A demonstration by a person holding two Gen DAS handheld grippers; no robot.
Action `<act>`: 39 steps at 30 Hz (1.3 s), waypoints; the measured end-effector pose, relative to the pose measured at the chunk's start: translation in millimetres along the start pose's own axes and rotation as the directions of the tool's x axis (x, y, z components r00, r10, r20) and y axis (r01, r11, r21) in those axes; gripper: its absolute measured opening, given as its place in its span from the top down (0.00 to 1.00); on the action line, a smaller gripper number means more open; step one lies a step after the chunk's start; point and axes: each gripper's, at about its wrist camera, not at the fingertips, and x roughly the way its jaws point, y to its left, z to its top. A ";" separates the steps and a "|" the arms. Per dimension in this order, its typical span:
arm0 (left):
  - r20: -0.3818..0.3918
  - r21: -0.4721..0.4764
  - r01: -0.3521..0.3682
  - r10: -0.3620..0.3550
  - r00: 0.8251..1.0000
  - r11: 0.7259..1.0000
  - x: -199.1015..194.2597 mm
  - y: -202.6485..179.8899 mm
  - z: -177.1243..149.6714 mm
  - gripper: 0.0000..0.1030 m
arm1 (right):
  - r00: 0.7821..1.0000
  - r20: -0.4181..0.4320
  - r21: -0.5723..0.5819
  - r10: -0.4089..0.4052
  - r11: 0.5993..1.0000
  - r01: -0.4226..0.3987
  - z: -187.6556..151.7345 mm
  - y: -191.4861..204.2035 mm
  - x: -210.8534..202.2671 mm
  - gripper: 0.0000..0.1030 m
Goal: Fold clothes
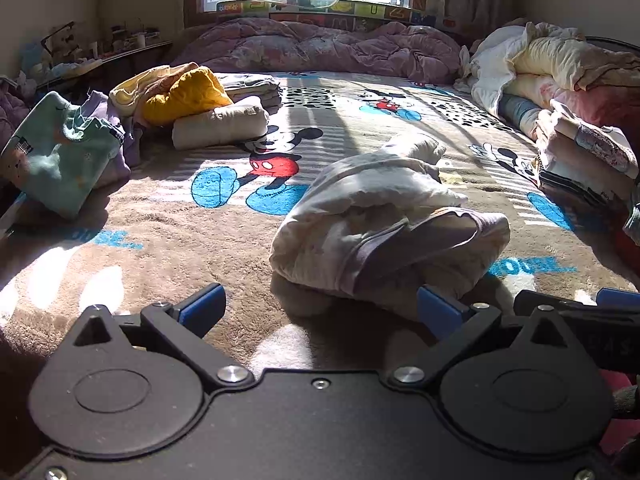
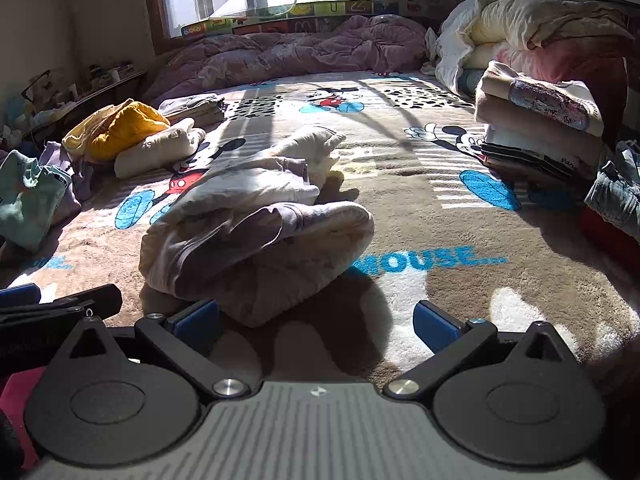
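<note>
Clothes lie all over the blanket [image 2: 460, 216], and the one nearest both claws is a pale garment [image 2: 256, 236] with a lilac band, bunched into a loose roll in front of the blue word printed on the blanket. Left of that garment sit a yellow heap [image 2: 120, 128], a cream roll [image 2: 160, 152] and a green top [image 1: 60, 164]; to its right a neat stack [image 2: 540, 128] of folded pieces rests against piled bedding [image 2: 520, 28]. The left claw [image 1: 320, 312] is spread wide and holds nothing, its right finger just at the garment's near edge. The right claw [image 2: 316, 320] is likewise wide open and empty, its left finger just beside the garment's near corner. Whether this roll is a finished fold just set down or a piece waiting to be spread out, the views do not settle. If it is to be worked, a good fold would likely call for each claw to pinch one layer of cloth at opposite corners of the near hem, not the whole bundle, and to lift evenly so the soft fabric opens flat without twisting.
</note>
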 end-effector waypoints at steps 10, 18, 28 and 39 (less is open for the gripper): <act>0.002 -0.003 0.002 -0.002 1.000 1.000 -0.4 -0.1 -0.1 0.00 | 1.000 0.001 -0.008 -0.007 1.000 0.007 0.9 1.0 0.0 0.01; 0.006 -0.003 0.003 -0.003 1.000 1.000 -0.5 0.4 -0.1 0.00 | 1.000 0.006 -0.013 -0.010 1.000 0.010 0.4 2.5 -1.7 0.01; 0.007 -0.002 0.005 -0.005 1.000 1.000 0.0 0.6 -0.5 0.00 | 1.000 0.008 -0.015 -0.008 1.000 0.008 -0.1 2.5 -2.7 0.01; 0.008 -0.001 0.003 -0.003 1.000 1.000 1.7 1.4 -1.5 0.00 | 0.998 0.014 0.026 0.055 0.998 -0.055 -1.4 -5.6 -1.5 0.01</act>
